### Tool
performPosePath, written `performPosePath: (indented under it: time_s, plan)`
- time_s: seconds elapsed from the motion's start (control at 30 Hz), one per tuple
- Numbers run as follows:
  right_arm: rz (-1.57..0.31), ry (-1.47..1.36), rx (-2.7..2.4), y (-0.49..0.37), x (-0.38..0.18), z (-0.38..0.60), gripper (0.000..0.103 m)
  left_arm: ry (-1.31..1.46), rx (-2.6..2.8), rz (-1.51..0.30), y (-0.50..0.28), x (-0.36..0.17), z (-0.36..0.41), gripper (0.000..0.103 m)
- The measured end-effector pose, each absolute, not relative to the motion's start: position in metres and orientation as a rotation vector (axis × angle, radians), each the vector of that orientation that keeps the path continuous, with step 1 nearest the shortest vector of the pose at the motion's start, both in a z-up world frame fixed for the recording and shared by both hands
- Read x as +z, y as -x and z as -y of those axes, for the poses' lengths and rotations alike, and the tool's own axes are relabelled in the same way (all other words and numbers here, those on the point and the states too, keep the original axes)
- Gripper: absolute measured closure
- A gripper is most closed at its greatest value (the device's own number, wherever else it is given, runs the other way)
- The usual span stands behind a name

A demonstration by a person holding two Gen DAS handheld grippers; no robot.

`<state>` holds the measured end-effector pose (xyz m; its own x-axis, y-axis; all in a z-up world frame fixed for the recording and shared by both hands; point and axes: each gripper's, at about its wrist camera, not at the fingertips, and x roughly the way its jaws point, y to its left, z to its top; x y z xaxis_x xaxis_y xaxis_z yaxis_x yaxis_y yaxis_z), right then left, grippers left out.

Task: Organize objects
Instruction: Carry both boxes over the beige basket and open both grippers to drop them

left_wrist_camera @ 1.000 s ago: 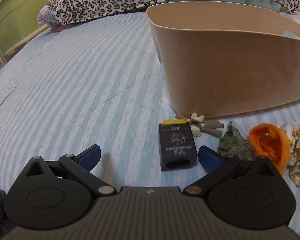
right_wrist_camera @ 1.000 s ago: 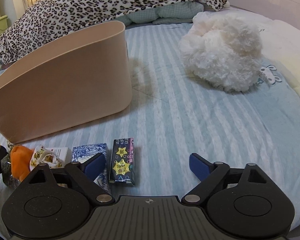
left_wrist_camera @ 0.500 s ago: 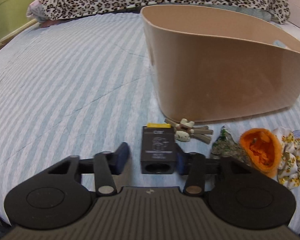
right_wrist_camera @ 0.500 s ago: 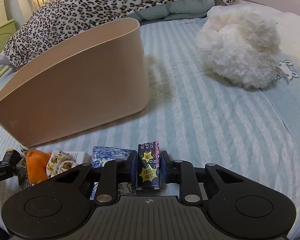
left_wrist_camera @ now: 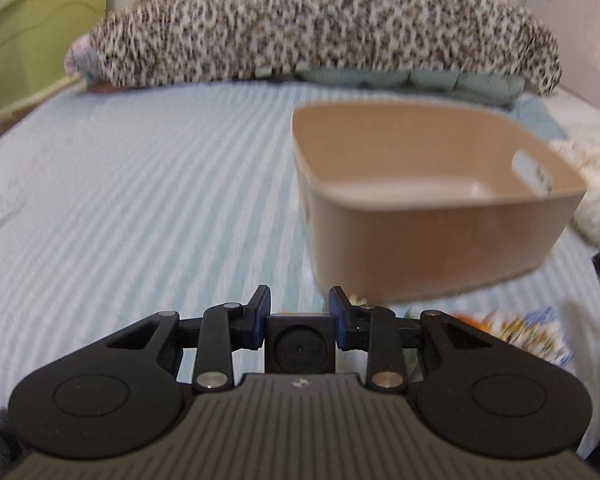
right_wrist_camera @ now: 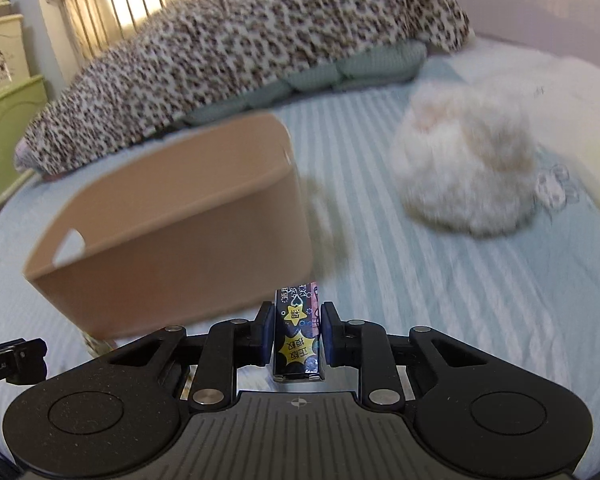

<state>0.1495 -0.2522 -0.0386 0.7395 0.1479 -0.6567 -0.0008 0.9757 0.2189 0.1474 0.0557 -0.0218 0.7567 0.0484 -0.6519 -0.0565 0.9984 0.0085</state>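
Note:
My left gripper [left_wrist_camera: 299,312] is shut on a small black box [left_wrist_camera: 299,346] and holds it above the striped bedspread, in front of and left of the tan plastic bin [left_wrist_camera: 432,216]. My right gripper [right_wrist_camera: 296,330] is shut on a dark carton with yellow stars [right_wrist_camera: 298,336], lifted off the bed near the bin's [right_wrist_camera: 172,240] right corner. The bin looks empty inside. An orange item [left_wrist_camera: 466,318] and a floral cloth [left_wrist_camera: 532,332] lie on the bed below the bin, blurred.
A leopard-print blanket [left_wrist_camera: 312,28] lies across the head of the bed. A white fluffy toy [right_wrist_camera: 464,164] sits right of the bin. A green cabinet [left_wrist_camera: 28,36] stands at far left. The left gripper's edge shows in the right wrist view [right_wrist_camera: 8,362].
Both grippers closed on their items and lifted them off the bed. The views rose, so the bin's inside now shows. The frames are motion-blurred.

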Motion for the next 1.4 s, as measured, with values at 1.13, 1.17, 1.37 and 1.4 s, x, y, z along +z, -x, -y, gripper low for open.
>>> performPosePath:
  time_s: [1.13, 1.17, 1.37, 1.4]
  plan:
    - [-0.717, -0.034, 0.127, -0.27, -0.026, 0.178, 0.08, -0.133, 0.04, -0.723, -0.277, -0.037, 0.009, 0.069]
    - [-0.725, -0.026, 0.124, -0.27, -0.028, 0.177, 0.072, -0.124, 0.038, -0.722, -0.275, -0.035, 0.006, 0.069]
    - [-0.688, -0.019, 0.122, -0.25, -0.017, 0.176, 0.038, -0.098, 0.027, -0.672, -0.25, -0.01, -0.001, 0.025]
    - [-0.672, -0.019, 0.118, -0.245, -0.012, 0.177, 0.035, -0.097, 0.029, -0.667, -0.244, -0.006, -0.002, 0.024]
